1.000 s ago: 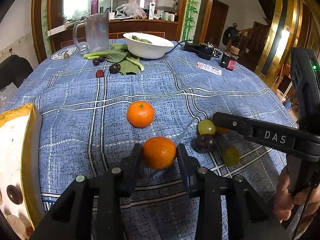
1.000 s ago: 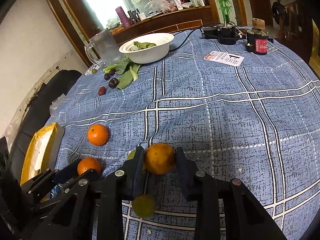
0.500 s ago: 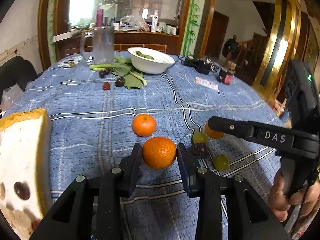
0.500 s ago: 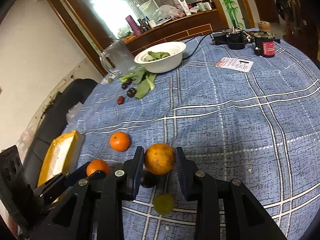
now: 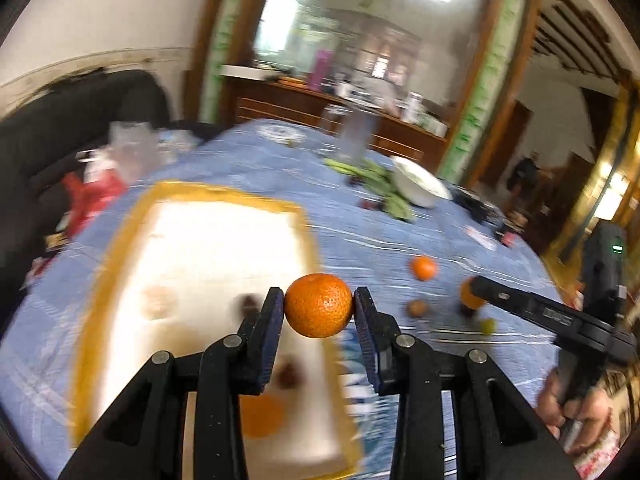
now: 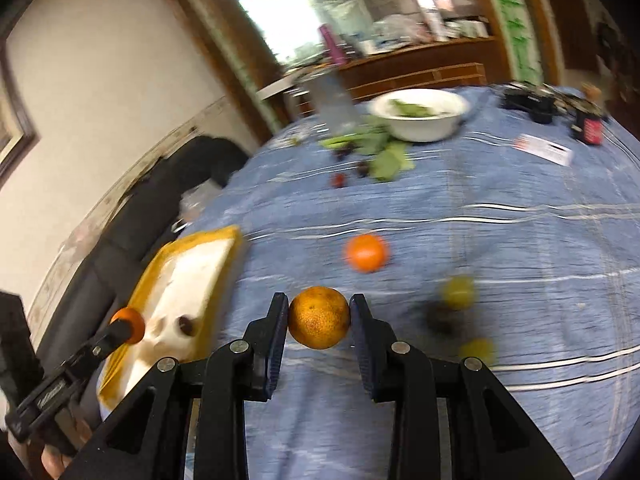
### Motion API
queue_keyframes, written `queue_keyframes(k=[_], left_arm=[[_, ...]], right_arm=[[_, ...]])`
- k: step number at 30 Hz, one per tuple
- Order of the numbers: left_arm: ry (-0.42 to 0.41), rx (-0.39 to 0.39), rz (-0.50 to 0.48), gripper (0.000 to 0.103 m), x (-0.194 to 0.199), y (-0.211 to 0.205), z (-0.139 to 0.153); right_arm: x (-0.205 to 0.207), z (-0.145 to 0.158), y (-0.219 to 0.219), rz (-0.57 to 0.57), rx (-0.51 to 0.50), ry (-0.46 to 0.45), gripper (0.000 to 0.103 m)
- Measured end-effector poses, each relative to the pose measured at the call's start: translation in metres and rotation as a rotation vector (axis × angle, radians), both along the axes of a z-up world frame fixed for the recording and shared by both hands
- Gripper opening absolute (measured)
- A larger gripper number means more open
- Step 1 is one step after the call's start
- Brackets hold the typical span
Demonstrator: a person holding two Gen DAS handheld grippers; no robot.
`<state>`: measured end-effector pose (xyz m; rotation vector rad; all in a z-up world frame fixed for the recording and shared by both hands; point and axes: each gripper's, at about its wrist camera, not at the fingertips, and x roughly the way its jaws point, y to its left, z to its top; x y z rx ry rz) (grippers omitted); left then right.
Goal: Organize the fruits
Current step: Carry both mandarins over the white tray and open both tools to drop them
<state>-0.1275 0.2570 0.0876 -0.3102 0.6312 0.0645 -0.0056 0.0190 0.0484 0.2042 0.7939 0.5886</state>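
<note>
My left gripper point(image 5: 319, 312) is shut on an orange mandarin point(image 5: 319, 310) and holds it in the air over the right edge of a white tray with a yellow rim point(image 5: 120, 236). The tray holds a dark plum point(image 5: 250, 303) and an orange fruit point(image 5: 260, 420). My right gripper point(image 6: 319, 318) is shut on a darker orange point(image 6: 319, 317) above the blue tablecloth point(image 6: 520, 184). Another mandarin point(image 6: 367, 253), two green fruits point(image 6: 458, 292) and a dark plum point(image 6: 440, 320) lie on the cloth. The left gripper with its mandarin also shows in the right wrist view point(image 6: 128, 325), over the tray point(image 6: 192, 276).
A white bowl point(image 6: 420, 114) with greens, leaves point(image 6: 384, 160), small dark fruits point(image 6: 340, 179), a glass jug point(image 6: 332, 100), a card point(image 6: 544, 150) and a dark jar point(image 6: 588, 128) stand at the far side. A black sofa point(image 5: 80, 120) lies beyond the table's left edge.
Both grippers have lifted their oranges off the cloth and swung left. The left one now hangs over the tray's edge; the view is motion-blurred.
</note>
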Motion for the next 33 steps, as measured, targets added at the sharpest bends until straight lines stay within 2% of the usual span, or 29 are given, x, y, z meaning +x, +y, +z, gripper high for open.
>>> queue_keyframes(k=[4, 8, 15, 19, 24, 26, 30, 33], left_arm=[[0.036, 0.045, 0.113, 0.035, -0.014, 0.030, -0.008], [0.068, 0.127, 0.163, 0.035, -0.020, 0.038, -0.020], [0.123, 0.117, 0.155, 0.035, -0.020, 0.046, -0.036], [0.125, 0.116, 0.151, 0.035, -0.020, 0.046, -0.039], [0.127, 0.119, 0.152, 0.036, -0.020, 0.046, -0.039], [0.126, 0.114, 0.146, 0.048, -0.020, 0.046, -0.039], [0.125, 0.126, 0.154, 0.053, -0.020, 0.045, -0.035], [0.124, 0.119, 0.158, 0.064, -0.021, 0.045, -0.031]], right_arm=[[-0.017, 0.000, 0.052, 0.122, 0.002, 0.016, 0.035], [-0.027, -0.009, 0.096, 0.206, -0.019, 0.040, 0.035], [-0.029, -0.029, 0.152, 0.269, -0.118, 0.040, 0.035], [-0.028, -0.038, 0.166, 0.272, -0.189, 0.013, 0.035], [-0.027, -0.045, 0.173, 0.266, -0.222, -0.003, 0.036], [-0.024, -0.048, 0.175, 0.258, -0.226, -0.003, 0.036], [-0.023, -0.044, 0.175, 0.247, -0.237, -0.025, 0.040], [-0.024, -0.038, 0.169, 0.237, -0.232, -0.042, 0.043]])
